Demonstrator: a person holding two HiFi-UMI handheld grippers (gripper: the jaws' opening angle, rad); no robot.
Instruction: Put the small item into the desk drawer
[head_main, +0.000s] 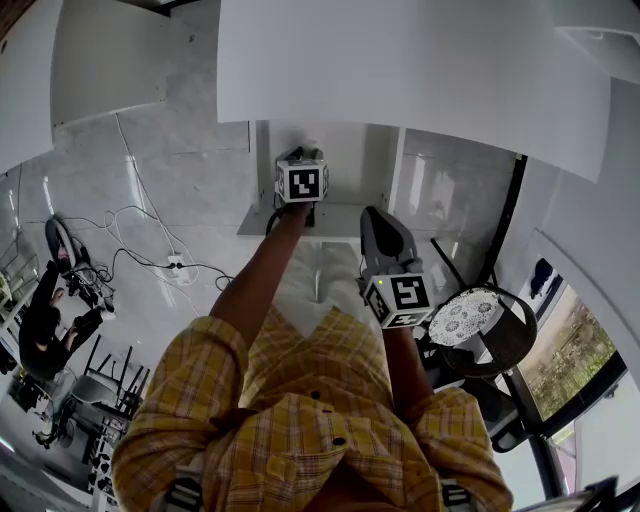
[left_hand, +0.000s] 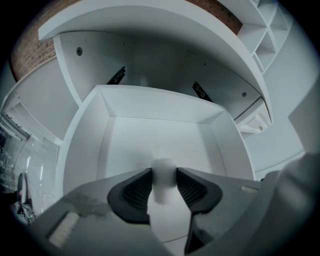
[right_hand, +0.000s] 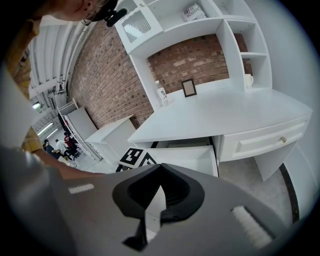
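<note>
A small white item (left_hand: 162, 166) sits between the dark ribbed pads (left_hand: 136, 192) of my left gripper (left_hand: 163, 173), and both pads rest against its sides. It hangs over the white open desk drawer (left_hand: 155, 135), whose inside looks bare. In the head view the left gripper (head_main: 302, 168) reaches under the desk top, above the drawer (head_main: 345, 222). My right gripper (head_main: 385, 240) is held back near the person's body. Its jaws (right_hand: 161, 171) are shut tip to tip with nothing between them, and the drawer (right_hand: 187, 156) shows beyond them.
The white desk top (right_hand: 225, 112) carries a small picture frame (right_hand: 188, 87) and a bottle (right_hand: 161, 94). A second, closed drawer with a knob (right_hand: 282, 140) is to the right. A round patterned stool (head_main: 465, 315) stands by the person's right, cables (head_main: 150, 262) lie on the floor left.
</note>
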